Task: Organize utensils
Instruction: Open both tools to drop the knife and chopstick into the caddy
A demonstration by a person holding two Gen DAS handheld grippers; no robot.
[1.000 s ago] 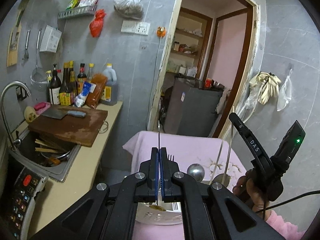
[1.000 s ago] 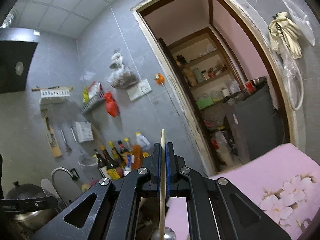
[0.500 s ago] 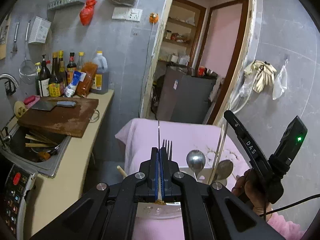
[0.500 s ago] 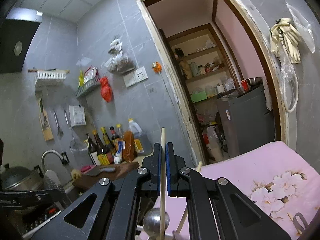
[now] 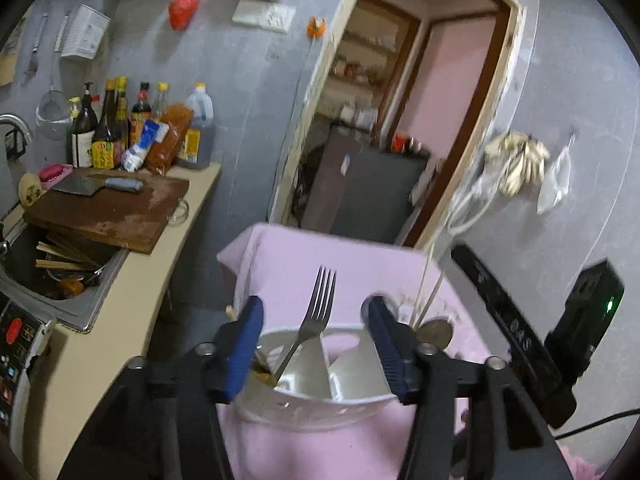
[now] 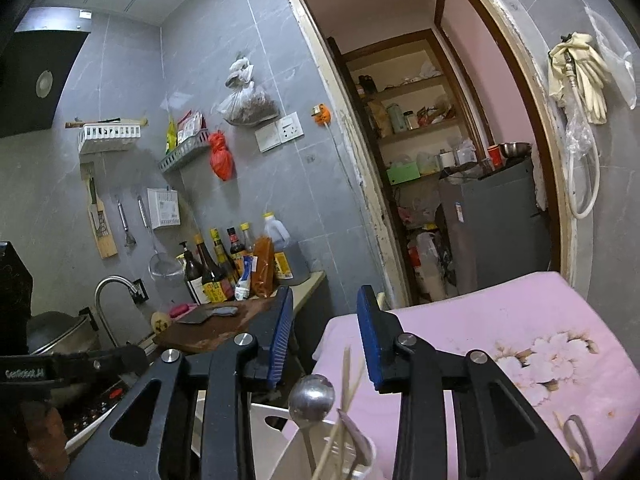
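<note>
A white divided utensil holder stands on a pink cloth. A metal fork leans in its left compartment, tines up, between the fingers of my left gripper, whose jaws are opening and touch nothing. A spoon and pale chopsticks stick up from the right side. In the right wrist view my right gripper has its jaws opening above the holder. The chopsticks and a spoon bowl stand free below its fingers.
To the left runs a counter with a wooden cutting board, a cleaver, sauce bottles and a sink holding chopsticks. A cooker panel is nearest. Behind the cloth, a doorway shows a grey cabinet.
Both grippers were shut and now stand apart. The left let go of the fork, which leans in the holder. The right let go of a chopstick, which dropped among the others.
</note>
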